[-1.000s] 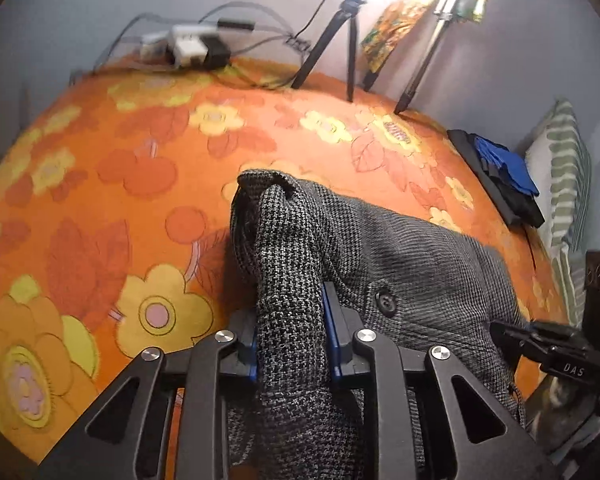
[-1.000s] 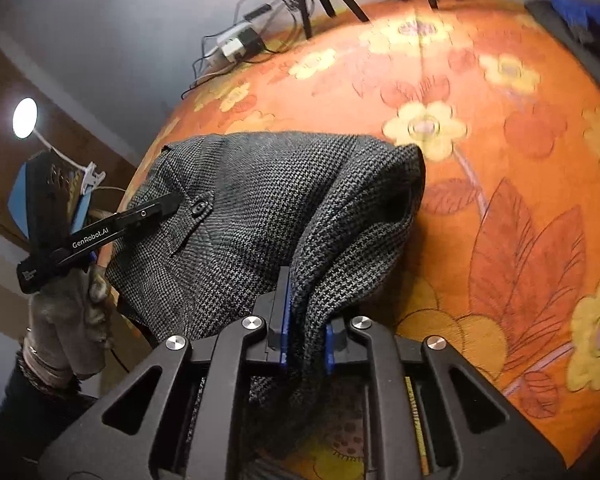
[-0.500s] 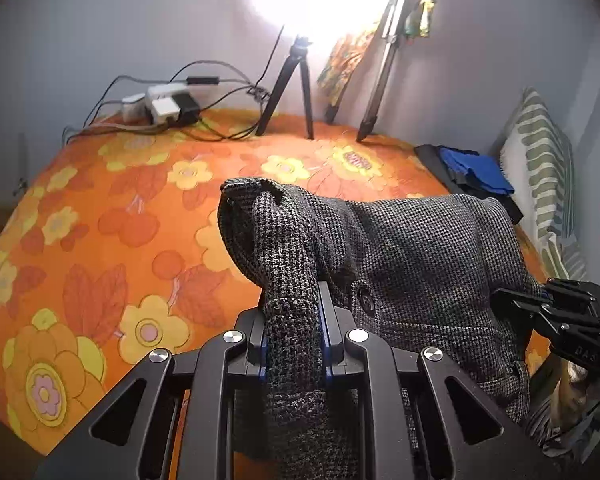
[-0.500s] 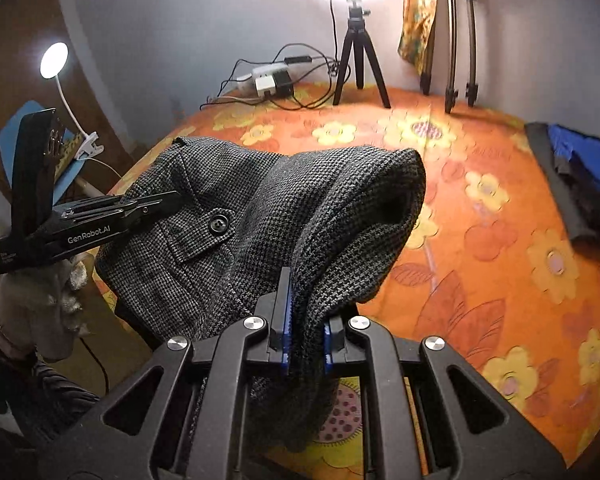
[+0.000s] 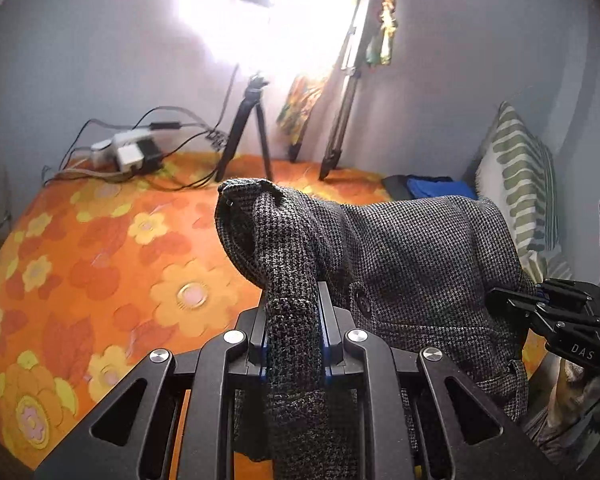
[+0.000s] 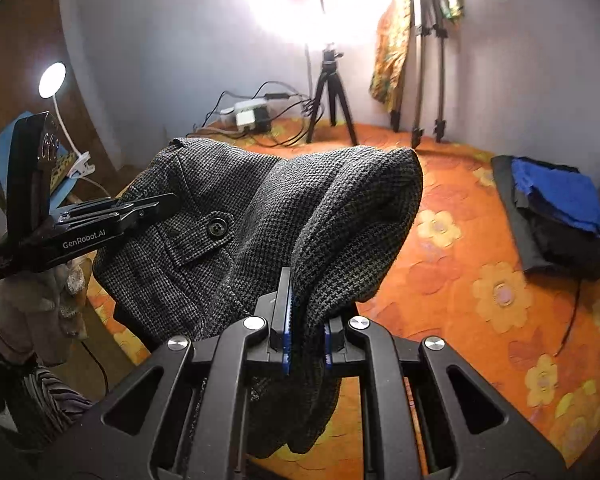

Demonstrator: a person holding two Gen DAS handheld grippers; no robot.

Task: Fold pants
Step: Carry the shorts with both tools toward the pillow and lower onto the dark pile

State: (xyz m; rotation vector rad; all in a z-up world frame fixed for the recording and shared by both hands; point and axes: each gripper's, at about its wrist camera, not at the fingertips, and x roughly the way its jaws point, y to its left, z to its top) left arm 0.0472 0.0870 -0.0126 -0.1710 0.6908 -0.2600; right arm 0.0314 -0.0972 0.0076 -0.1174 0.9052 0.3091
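Observation:
Grey houndstooth pants (image 5: pixel 412 264) with a dark button hang in the air above the orange flowered bed (image 5: pixel 100 264). My left gripper (image 5: pixel 294 332) is shut on a bunched fold of the fabric at the pants' left end. The right gripper (image 5: pixel 540 304) shows at the far right edge of that view, gripping the other end. In the right wrist view, my right gripper (image 6: pixel 306 328) is shut on a thick fold of the pants (image 6: pixel 300 216), and the left gripper (image 6: pixel 156 206) pinches the cloth beside the button, held by a gloved hand (image 6: pixel 36 304).
On the bed lie a pile of blue and dark clothes (image 6: pixel 556 208), a power strip with cables (image 5: pixel 128 152) and a small tripod (image 5: pixel 248 128). Taller stands (image 6: pixel 428 52) lean at the wall. A striped pillow (image 5: pixel 520 196) sits at the right, a clip lamp (image 6: pixel 52 80) at the left.
Both grippers have risen with the pants, lifting the cloth off the bed. Both views tilted upward, so more wall and the bright light now show.

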